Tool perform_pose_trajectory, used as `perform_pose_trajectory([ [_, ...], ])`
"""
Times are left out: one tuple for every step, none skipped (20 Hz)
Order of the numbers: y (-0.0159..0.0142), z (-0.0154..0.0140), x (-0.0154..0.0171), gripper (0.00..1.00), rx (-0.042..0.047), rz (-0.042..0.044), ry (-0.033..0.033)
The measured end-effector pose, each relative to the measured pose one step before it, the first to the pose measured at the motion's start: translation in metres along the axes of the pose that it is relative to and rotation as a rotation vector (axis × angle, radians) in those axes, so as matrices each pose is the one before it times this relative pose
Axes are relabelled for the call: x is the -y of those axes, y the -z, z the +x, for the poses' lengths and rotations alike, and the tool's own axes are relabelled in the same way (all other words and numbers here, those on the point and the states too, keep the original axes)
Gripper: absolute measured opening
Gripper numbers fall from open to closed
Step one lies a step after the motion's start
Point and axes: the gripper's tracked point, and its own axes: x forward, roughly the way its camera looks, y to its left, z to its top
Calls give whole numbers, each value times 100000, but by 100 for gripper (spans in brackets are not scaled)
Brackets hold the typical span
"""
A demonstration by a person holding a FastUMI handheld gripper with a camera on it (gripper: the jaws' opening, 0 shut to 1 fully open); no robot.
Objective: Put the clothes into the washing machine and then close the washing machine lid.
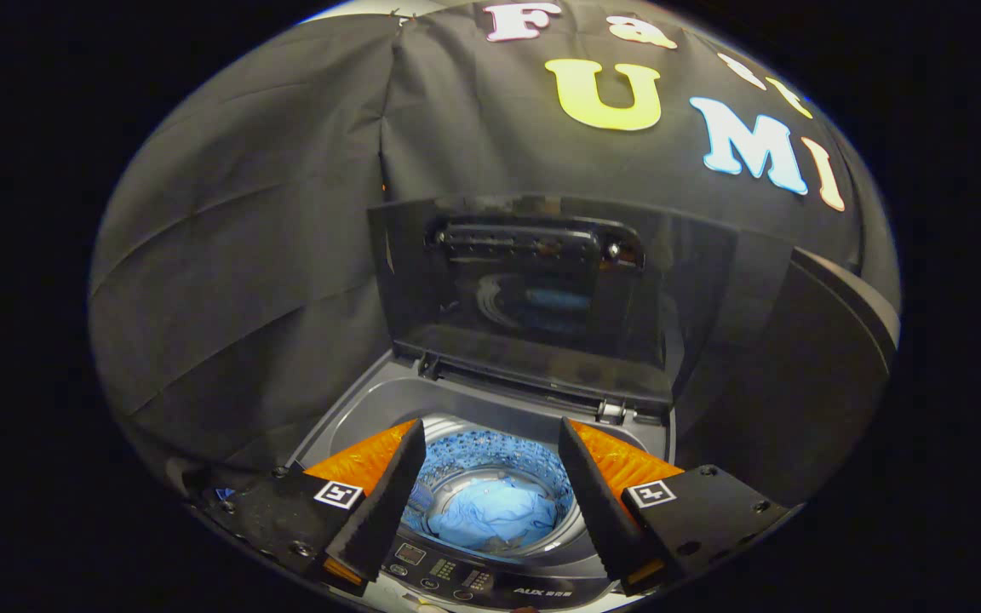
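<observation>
A top-loading washing machine (354, 409) stands below me with its dark lid (533, 298) raised upright at the back. Light blue clothes (495, 515) lie bunched at the bottom of the perforated drum (490, 451). My gripper (490, 485) hovers above the drum opening, open, with nothing between its fingers. The clothes show through the gap between the fingers, well below them. The control panel (448, 575) runs along the machine's near edge, just under the fingertips.
The black cloth wall (243, 255) hangs close behind and to the left of the machine. A dark curved object (840, 340) stands to the right of the raised lid.
</observation>
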Motion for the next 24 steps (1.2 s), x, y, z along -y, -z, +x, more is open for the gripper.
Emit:
perform_pose_trajectory([
  [-844,-443,-163,97,3220,-783,-263],
  [-676,-483,-199,97,3441,-632,-244],
  [-889,-536,-142,97,3287,-498,-79],
  [-842,-521,-207,97,3291,-439,-80],
  [-980,-442,-204,97,3347,-410,-210],
  [-847,-333,-190,97,3064,-434,-14],
  [-1057,-299,-138,97,3081,-337,72],
  [-1058,-141,-55,97,2947,-215,138],
  [-1039,-139,-60,97,2645,86,372],
  [-1087,-64,21,97,2681,321,608],
  [-1126,74,23,97,2484,655,614],
  [-1039,193,40,97,2487,827,563],
  [-1052,330,51,97,2001,675,799],
  [-957,394,62,96,1792,432,710],
  [-736,510,73,96,1220,32,911],
  [-473,733,222,96,607,-289,1182],
  [-423,707,313,96,539,-52,1496],
  [-461,716,306,97,353,429,1313],
  [-418,739,153,97,544,862,1065],
  [-188,875,107,97,41,861,1052],
  [-189,847,255,96,-427,410,1293],
  [-216,898,306,96,-183,426,1436],
  [-234,862,163,96,-164,526,1085],
  [-283,911,102,96,304,341,1181],
])
